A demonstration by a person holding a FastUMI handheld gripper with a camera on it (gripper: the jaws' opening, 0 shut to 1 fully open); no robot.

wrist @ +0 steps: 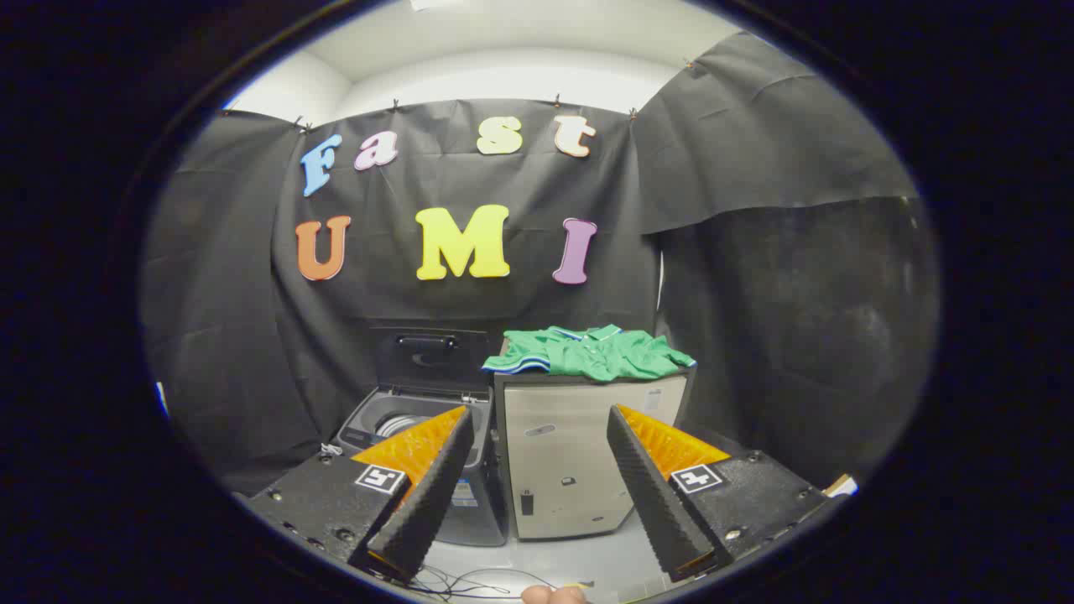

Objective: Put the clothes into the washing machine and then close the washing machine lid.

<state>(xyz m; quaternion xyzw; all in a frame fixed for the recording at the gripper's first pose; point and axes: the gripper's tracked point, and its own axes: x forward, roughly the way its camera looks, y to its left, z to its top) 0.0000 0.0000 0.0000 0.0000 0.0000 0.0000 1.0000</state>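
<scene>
A green polo shirt with striped collar [591, 352] lies crumpled on top of a boxy silver cabinet [579, 457]. Just left of the cabinet stands a dark grey top-loading washing machine [411, 419], its lid [430, 356] raised upright. The gripper [537, 478] hangs well short of the cabinet, fingers spread wide with nothing between them. The cabinet's small stickers are too small to read.

A green shirt [591, 352] lies crumpled on the silver cabinet [570, 453], beyond the fingers.
</scene>
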